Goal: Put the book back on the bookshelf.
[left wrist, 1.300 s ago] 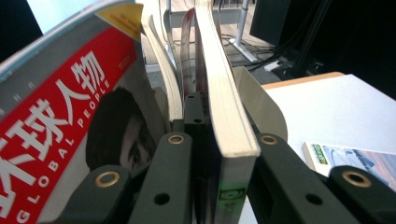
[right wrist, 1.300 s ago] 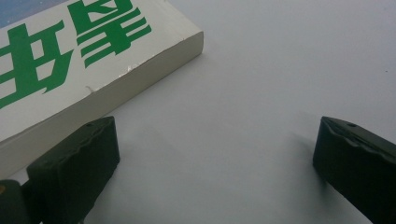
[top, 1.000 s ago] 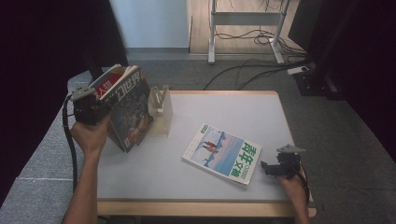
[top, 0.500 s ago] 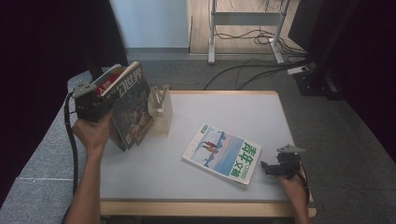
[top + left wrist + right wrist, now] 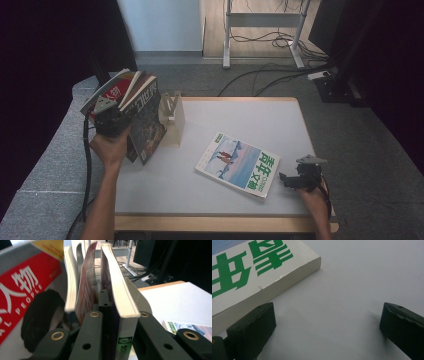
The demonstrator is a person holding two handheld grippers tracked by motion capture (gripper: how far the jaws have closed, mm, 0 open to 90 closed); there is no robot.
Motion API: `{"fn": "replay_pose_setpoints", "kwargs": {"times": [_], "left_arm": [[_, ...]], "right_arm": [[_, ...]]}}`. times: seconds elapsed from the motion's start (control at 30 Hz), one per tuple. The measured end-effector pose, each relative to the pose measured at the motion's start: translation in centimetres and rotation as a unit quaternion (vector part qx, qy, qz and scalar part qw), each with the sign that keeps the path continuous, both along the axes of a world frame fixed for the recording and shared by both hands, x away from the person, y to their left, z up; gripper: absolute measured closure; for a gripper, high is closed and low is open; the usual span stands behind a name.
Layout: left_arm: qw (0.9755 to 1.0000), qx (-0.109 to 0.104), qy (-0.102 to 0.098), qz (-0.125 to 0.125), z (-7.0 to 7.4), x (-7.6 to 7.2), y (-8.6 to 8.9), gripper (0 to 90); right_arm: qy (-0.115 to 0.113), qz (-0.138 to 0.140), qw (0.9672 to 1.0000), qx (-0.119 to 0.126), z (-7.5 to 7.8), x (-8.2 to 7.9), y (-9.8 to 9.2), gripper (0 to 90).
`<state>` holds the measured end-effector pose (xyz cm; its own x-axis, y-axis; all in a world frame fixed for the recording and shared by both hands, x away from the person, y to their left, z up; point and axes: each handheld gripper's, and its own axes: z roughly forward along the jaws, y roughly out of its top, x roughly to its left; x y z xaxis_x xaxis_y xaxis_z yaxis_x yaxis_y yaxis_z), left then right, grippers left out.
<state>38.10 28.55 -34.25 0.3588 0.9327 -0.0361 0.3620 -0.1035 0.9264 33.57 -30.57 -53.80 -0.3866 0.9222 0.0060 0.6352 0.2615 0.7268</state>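
left gripper [image 5: 111, 120] jaws clamp a thick dark-covered book [image 5: 117, 297] with cream page edges; right gripper [image 5: 300, 177] jaws stand apart.

The books [image 5: 142, 117] in the left gripper [image 5: 110, 315] have glossy covers and matt cream paper edges. The magazine [image 5: 237, 164] lying flat has a smooth, faintly shiny cover. The table [image 5: 250, 115] is matt pale grey with a wooden edge. The jaws are matt black plastic.
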Motion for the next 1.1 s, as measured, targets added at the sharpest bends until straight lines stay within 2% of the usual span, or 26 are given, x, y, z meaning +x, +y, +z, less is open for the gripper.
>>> {"fn": "replay_pose_setpoints", "kwargs": {"times": [0.1, 0.23, 0.37, 0.5, 0.53, 0.6, 0.97, 1.1], "left_arm": [[1.0000, -0.004, -0.003, -0.004, -0.5, -0.3, 0.5, 82.6], [1.0000, -0.001, -0.006, -0.008, -1.0, -0.7, 0.8, 82.3], [0.9997, -0.007, -0.017, -0.017, -1.7, -1.3, 1.2, 81.8], [0.9996, 0.001, -0.016, -0.022, -1.7, -1.4, 1.1, 78.0], [0.9996, 0.010, -0.017, -0.020, -1.9, -1.5, 1.0, 73.6], [0.9994, 0.025, -0.017, -0.015, -2.1, -1.7, 1.0, 71.6], [0.9996, 0.015, 0.001, -0.024, -4.2, -2.9, 1.7, 69.9], [0.9993, 0.017, 0.015, -0.029, -5.3, -3.1, 1.8, 69.9]], "right_arm": [[0.000, 0.000, 1.0000, -0.001, 0.0, 0.0, 0.0, 0.1], [0.000, 0.000, 1.0000, -0.001, 0.0, 0.0, 0.0, 0.0], [-0.001, 0.000, 1.0000, -0.001, 0.0, 0.0, 0.0, 0.0], [-0.001, 0.000, 1.0000, -0.001, 0.0, 0.0, 0.0, 0.1], [-0.001, 0.000, 1.0000, -0.001, 0.0, 0.0, 0.0, 0.1], [-0.001, 0.000, 1.0000, -0.001, 0.0, 0.0, 0.0, 0.1], [-0.001, 0.001, 1.0000, -0.002, 0.0, 0.0, 0.0, 0.1], [-0.001, 0.001, 1.0000, -0.002, 0.0, 0.0, 0.0, 0.1]]}}
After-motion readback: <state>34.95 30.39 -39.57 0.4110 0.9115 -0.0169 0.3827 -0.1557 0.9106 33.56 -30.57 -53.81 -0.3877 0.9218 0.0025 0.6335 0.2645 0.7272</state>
